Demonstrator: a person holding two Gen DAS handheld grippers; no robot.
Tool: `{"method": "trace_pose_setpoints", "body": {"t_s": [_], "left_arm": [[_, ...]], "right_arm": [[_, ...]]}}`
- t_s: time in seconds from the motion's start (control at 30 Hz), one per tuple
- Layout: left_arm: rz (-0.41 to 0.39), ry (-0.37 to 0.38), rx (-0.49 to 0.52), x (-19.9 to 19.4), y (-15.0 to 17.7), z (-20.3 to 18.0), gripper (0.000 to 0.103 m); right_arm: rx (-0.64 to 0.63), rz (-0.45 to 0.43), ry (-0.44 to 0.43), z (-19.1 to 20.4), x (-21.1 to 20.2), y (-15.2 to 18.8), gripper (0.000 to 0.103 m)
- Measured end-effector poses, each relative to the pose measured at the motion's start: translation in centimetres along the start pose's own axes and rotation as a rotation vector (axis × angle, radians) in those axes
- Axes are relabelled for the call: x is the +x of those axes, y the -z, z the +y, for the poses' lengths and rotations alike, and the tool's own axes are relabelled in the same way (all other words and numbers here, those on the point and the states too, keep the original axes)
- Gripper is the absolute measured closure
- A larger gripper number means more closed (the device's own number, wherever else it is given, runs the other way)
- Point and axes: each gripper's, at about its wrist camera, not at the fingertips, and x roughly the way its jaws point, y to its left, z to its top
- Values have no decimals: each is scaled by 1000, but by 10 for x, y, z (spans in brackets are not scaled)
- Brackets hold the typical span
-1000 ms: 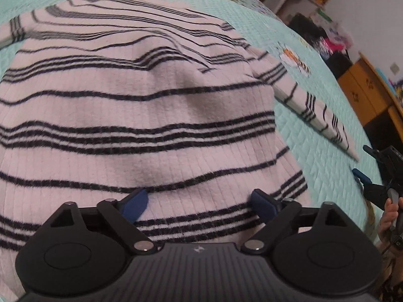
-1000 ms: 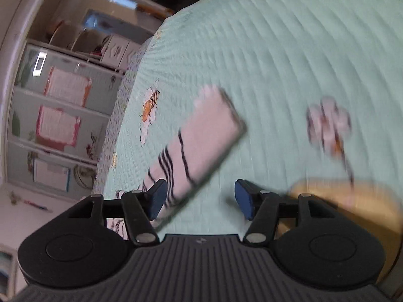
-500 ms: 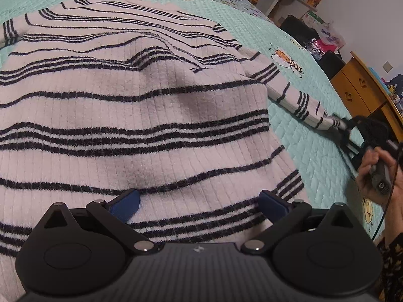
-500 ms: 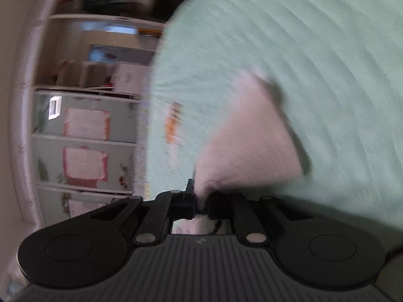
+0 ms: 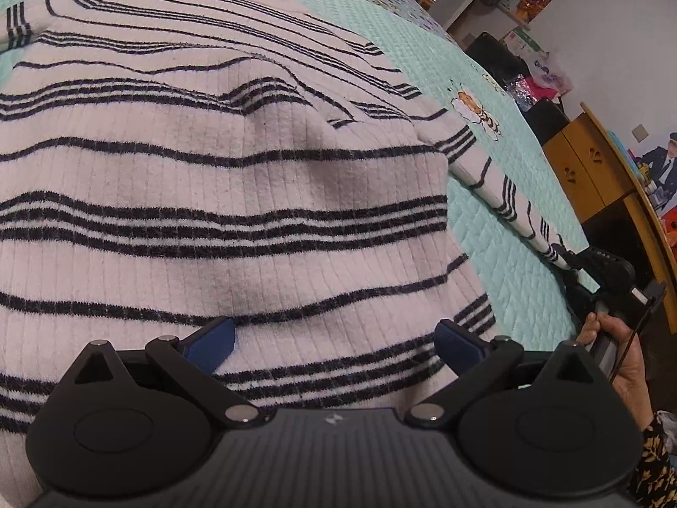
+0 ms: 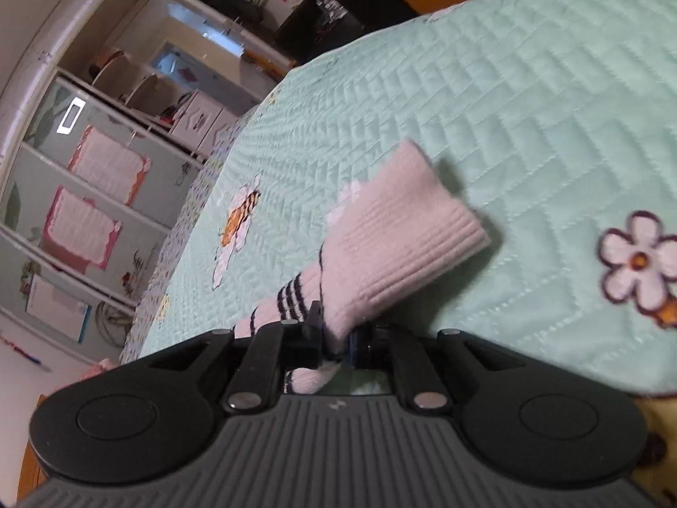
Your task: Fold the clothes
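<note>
Mint quilted bed (image 5: 499,254) is carrying the striped sweater (image 5: 220,194), filling frame centre, unfolded; right claw (image 6: 338,338) is clenching the sleeve cuff (image 6: 397,245); left claw (image 5: 334,338) is hovering released; folding is barely starting.

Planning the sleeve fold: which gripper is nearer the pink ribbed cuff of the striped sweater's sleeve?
Right. The right gripper has its jaws shut on the sleeve by the pink ribbed cuff; the left gripper hovers open over the sweater's body.

Pink knit sweater (image 5: 220,194) with dark stripes lies spread on mint quilted bedspread (image 5: 499,254). Left hand-held gripper (image 5: 334,345) over the hem, blue pads wide apart, nothing between. Right sleeve (image 5: 507,194) stretched out taut; right hand-held gripper (image 5: 569,260) clamped on its cuff, person's hand (image 5: 613,347) on the handle. Wooden cabinet (image 5: 592,169) beyond.
</note>
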Motion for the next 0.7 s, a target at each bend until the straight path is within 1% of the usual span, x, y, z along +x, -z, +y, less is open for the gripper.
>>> {"method": "trace_pose_setpoints", "body": {"t_s": [0.13,0.2,0.27,0.33,0.4,0.43,0.47,0.5,0.53,0.57,0.63,0.67,0.7], "left_arm": [[3,21,-37,-2,-3,6,0],[-6,41,-53,-5,-2,10,0],[-34,67,-80,-14,-1,15,6],[-81,116,-110,-32,1,20,21],[-162,159,-124,-62,3,28,22],[-211,155,-134,-78,5,34,22],[-250,139,-152,-94,8,41,21],[-278,112,-178,-108,10,50,21],[-304,85,-205,-122,13,60,20],[-308,33,-216,-132,18,68,20],[-311,-76,-234,-150,26,84,19],[-297,-128,-217,-156,32,87,19],[-279,-155,-187,-159,40,88,19]], "right_arm": [[31,-5,-7,-13,-10,-3,91],[46,-9,-5,-17,-20,-3,86],[70,-19,17,-13,-28,6,83],[82,-27,39,-9,-41,14,77],[76,-26,51,-7,-59,21,61],[36,-14,50,-2,-68,27,56],[-4,-2,48,2,-78,33,49],[-49,14,43,8,-86,39,45],[-105,43,27,16,-94,47,44],[-171,88,1,25,-100,58,42],[-351,201,-51,49,-107,84,41],[-455,257,-75,63,-110,99,41],[-568,304,-94,77,-114,115,40]]}}
